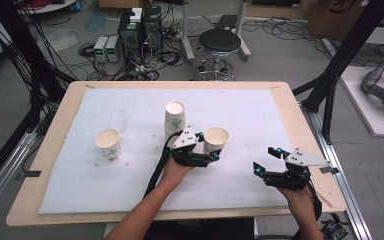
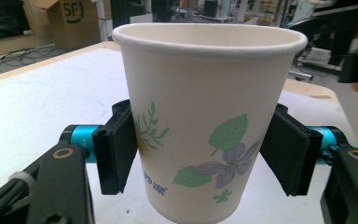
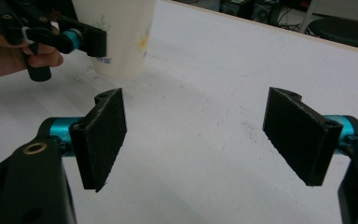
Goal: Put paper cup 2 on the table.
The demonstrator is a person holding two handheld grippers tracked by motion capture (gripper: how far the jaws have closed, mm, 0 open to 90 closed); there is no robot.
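Sitting clamped in left hand-held gripper (image 2: 200,154): cup (image 2: 205,116).

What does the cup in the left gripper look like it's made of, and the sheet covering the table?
The cup looks like thin paper: matte cream wall, rolled rim, printed leaves and flowers. The left gripper has a black pad on each side of it. The sheet looks like soft white felt or foam, matte and scuffed with dark marks; I can't tell which. It lies on a light wooden table.

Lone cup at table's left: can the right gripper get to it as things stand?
Probably not directly: the lone cup sits far left, and the left gripper, shut on a flowered cup, lies between. The right gripper is open and empty.
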